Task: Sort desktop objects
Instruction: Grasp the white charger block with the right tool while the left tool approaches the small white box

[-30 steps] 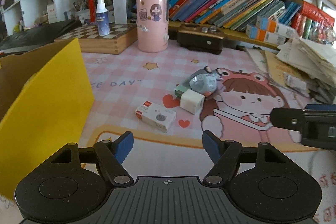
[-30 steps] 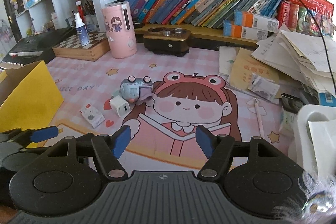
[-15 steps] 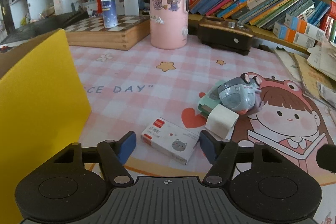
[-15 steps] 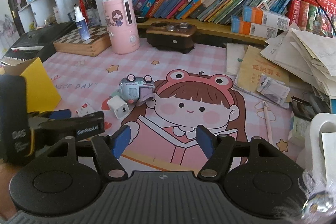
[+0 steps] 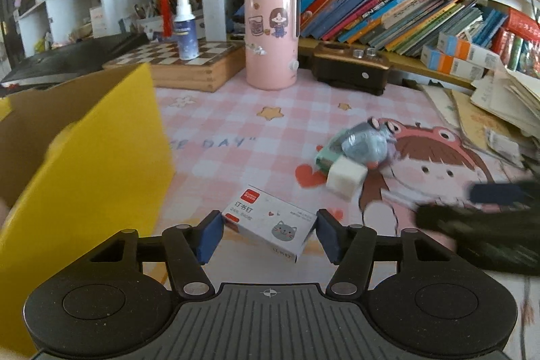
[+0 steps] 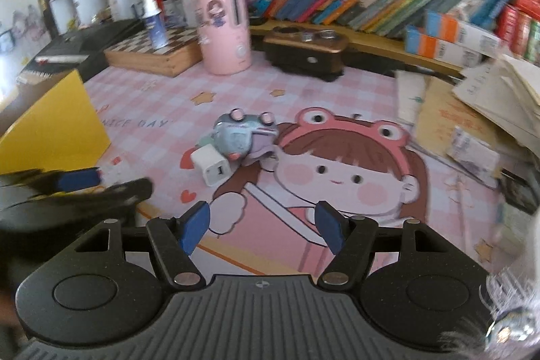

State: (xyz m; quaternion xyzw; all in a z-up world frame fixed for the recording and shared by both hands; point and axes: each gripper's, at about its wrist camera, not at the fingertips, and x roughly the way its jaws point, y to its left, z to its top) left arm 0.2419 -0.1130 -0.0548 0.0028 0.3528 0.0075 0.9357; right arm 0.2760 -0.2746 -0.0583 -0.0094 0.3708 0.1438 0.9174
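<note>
The left gripper [image 5: 268, 233] has its two blue pads on either side of a small white box of staples [image 5: 270, 222], the one with a grey cat face printed on it. The jaws have just been closing, and the box lies between them on the pink desk mat [image 5: 229, 123]. The pads stand very near to the short ends of the box, but I cannot tell if they already press on it. The box lies a little askew between the pads.

The right gripper [image 6: 263, 226] has its jaws spread, with nothing between them; under it is only the cartoon girl drawn on the mat.

A little beyond the staple box lie three small things close together: a white charger cube [image 5: 346, 179], a grey-blue toy [image 5: 366, 145] with pink eyes, and a mint-green object [image 5: 329, 154] partly hidden behind them. The cube touches the toy.

To the left of the left gripper stands a yellow cardboard box [image 5: 91, 164], open on top. Farther back I see a pink cylinder [image 5: 271, 37] with a girl sticker, a wooden chessboard box [image 5: 182, 64] with a spray bottle [image 5: 185, 29] on it, and a dark brown device [image 5: 351, 70]. Leaning books [image 5: 388, 12] fill the shelf behind, and loose papers [image 5: 499, 103] are piled at the right.
</note>
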